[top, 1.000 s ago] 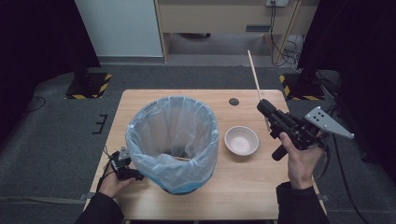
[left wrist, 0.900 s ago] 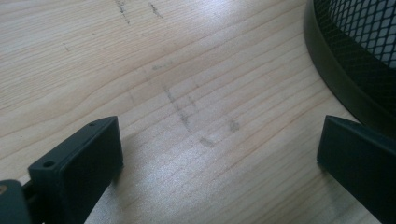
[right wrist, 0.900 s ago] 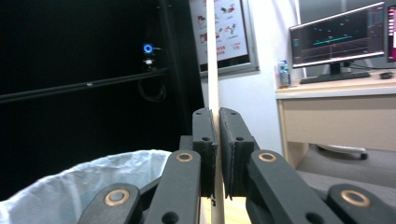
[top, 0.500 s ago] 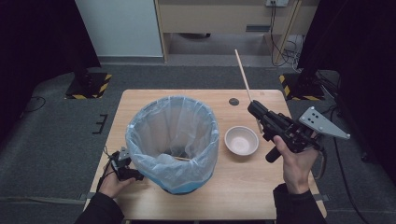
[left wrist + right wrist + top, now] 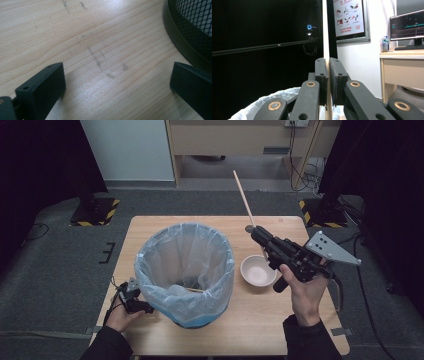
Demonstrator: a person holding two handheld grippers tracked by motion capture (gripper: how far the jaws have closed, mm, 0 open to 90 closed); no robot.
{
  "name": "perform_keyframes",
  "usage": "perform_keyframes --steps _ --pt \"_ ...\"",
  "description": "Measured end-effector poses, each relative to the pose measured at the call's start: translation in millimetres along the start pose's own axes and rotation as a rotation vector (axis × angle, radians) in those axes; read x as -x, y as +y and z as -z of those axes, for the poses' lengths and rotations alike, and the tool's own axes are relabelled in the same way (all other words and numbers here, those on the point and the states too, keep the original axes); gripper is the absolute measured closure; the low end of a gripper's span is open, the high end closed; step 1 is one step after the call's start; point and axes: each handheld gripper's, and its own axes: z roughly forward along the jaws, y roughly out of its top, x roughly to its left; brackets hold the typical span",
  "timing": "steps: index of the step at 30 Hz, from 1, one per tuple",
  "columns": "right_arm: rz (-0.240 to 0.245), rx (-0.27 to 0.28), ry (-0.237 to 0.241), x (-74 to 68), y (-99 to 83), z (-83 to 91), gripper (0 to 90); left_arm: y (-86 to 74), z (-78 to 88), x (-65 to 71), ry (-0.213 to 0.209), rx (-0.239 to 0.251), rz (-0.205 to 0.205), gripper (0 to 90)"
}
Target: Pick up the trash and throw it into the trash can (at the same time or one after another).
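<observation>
Right gripper [image 5: 260, 236] clamps the chopstick [image 5: 243, 200] beside the bin [image 5: 185, 270], one already inside; left gripper [image 5: 117, 82] gapes empty; drop remains

A thin wooden stick [image 5: 243, 195], a black mesh bin [image 5: 192, 27] lined with translucent plastic, a matt wooden table [image 5: 260, 330].

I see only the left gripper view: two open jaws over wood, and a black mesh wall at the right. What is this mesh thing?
Observer: A waste bin lined with a pale blue bag; the left gripper rests open beside its base.
Operator: And the right gripper?
Observer: The right gripper is shut on a thin wooden stick, raised above the table.
Operator: Is anything else on the table?
Observer: A small white bowl, right of the bin, under that gripper.
</observation>
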Motion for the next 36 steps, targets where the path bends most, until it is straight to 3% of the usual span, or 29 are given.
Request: perform_keyframes --steps 9,13,28,36 --pt "0.013 -0.028 0.050 -14.6 -1.5 -24.0 86.0 0.0 0.0 0.0 0.000 0.000 0.000 0.0" --pt "-0.005 -0.035 0.065 -16.4 -5.6 -32.3 86.0 0.0 0.0 0.0 0.000 -0.001 0.000 0.0" --pt "0.014 -0.094 0.101 -28.1 -18.7 -55.7 86.0 0.0 0.0 -0.1 0.000 -0.001 0.000 0.0" --pt "-0.006 -0.117 0.132 -33.7 -27.8 -64.8 86.0 0.0 0.0 0.0 0.000 -0.001 0.000 0.0"
